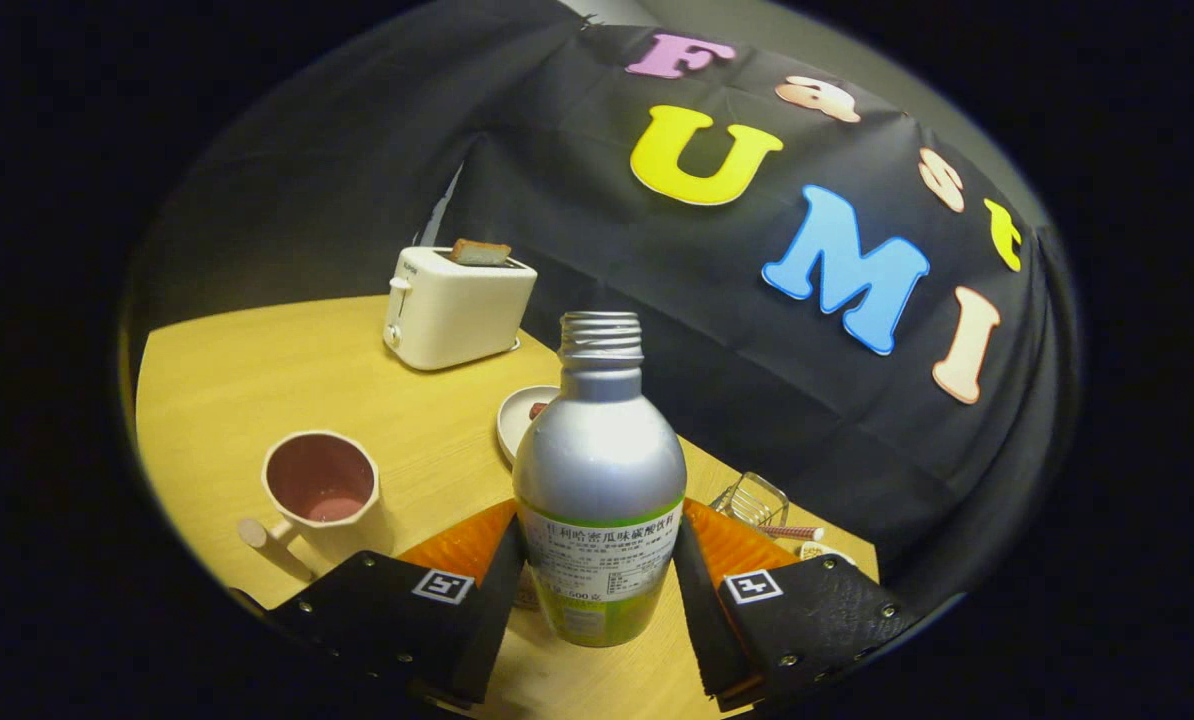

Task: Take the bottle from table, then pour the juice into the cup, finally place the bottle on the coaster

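Bottle (599,470) taken, uncapped | jaws clamped on it, upright above worktop (257,370) | cup (319,487) at ten o'clock | pour, coaster left.

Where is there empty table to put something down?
Bare wood lies between the toaster and the cup. It's crowded beyond the bottle, held in the gripper jaws: a small plate, an orange coaster and a wire rack.

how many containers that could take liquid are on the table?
2: the silver bottle, uncapped, gripped between the gripper fingers; the pink-lined cup beside it, ahead of the toaster. Others may be hidden.
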{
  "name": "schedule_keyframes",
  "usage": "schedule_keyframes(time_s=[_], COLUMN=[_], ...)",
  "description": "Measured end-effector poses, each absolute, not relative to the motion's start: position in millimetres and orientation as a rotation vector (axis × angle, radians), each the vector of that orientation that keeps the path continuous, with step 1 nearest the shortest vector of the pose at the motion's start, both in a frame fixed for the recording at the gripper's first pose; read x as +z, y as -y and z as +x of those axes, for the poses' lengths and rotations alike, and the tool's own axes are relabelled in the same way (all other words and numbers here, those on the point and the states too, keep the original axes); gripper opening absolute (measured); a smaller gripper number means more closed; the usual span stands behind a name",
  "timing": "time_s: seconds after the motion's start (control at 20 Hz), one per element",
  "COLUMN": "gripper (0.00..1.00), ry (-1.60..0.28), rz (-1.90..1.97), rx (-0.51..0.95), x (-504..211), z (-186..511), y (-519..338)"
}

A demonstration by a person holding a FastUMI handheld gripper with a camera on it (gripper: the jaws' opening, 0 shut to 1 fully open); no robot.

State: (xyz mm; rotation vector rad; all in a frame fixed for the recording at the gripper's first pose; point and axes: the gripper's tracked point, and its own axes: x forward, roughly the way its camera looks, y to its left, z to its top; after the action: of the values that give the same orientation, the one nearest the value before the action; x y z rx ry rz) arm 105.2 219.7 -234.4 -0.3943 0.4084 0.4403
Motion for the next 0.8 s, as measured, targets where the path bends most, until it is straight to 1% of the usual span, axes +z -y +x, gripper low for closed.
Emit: schedule_keyframes(time_s=[0.35,0.55,0.8], gripper=[0.76,0.76,0.76], ry=[-0.405,-0.361,-0.365], rz=[-0.104,0.045,0.125], rx=[0.439,0.447,0.443], x=[-220.8,-206.5,-225.5], z=[118.0,124.9,137.8], y=[-218.3,-217.5,-216.3])
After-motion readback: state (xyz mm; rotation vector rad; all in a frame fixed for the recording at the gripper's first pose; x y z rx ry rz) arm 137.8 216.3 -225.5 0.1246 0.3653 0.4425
